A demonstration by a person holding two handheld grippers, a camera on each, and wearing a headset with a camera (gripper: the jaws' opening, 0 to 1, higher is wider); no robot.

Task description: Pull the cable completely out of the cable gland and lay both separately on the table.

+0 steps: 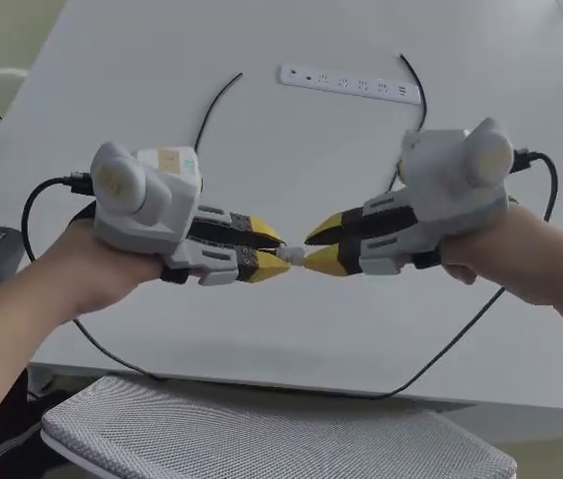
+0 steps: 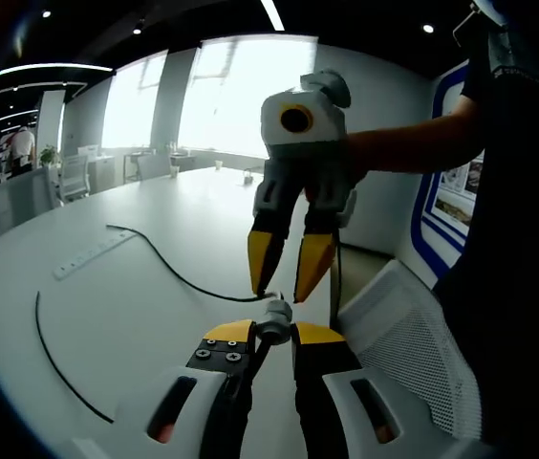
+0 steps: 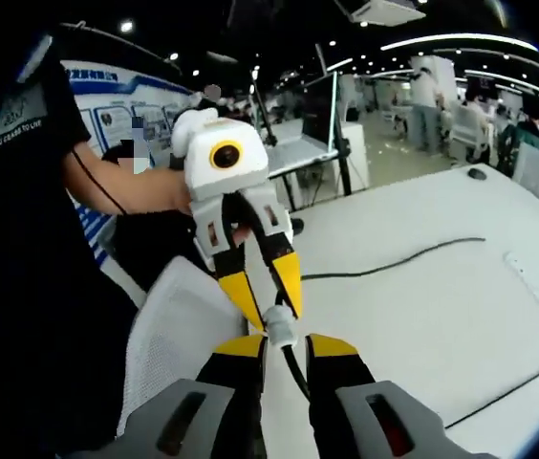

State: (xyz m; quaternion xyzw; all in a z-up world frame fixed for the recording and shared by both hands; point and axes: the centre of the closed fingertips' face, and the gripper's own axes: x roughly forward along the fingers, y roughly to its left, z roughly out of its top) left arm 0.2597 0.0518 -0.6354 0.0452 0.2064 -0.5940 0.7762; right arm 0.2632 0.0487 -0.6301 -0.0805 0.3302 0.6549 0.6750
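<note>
Left gripper (image 1: 281, 252), grey-bodied with yellow-tipped jaws, is closed on the small pale-grey plastic cable gland (image 2: 271, 320), which sits right at its tips. Facing it nose to nose is the right gripper (image 1: 308, 251), of the same make, with its tips just beside the gland. The thin black cable (image 3: 293, 368) leaves the gland on that side and runs straight back into the gap between the right gripper's jaws. Those jaws stand a little apart in both gripper views, so I cannot tell whether they pinch the cable or merely bracket it.

Both grippers hold their work in the air above the near part of the broad white table (image 1: 291, 140), well short of the white power strip (image 1: 349, 84) at its far side. The cable is not yet out.

The pull turns on one fact: gland and cable lie along the line joining the two grippers, across the person's body and roughly level. The right gripper probably needs a firm clamp, then a straight draw to its own side. An off-axis tug could bind the cable in the gland.
</note>
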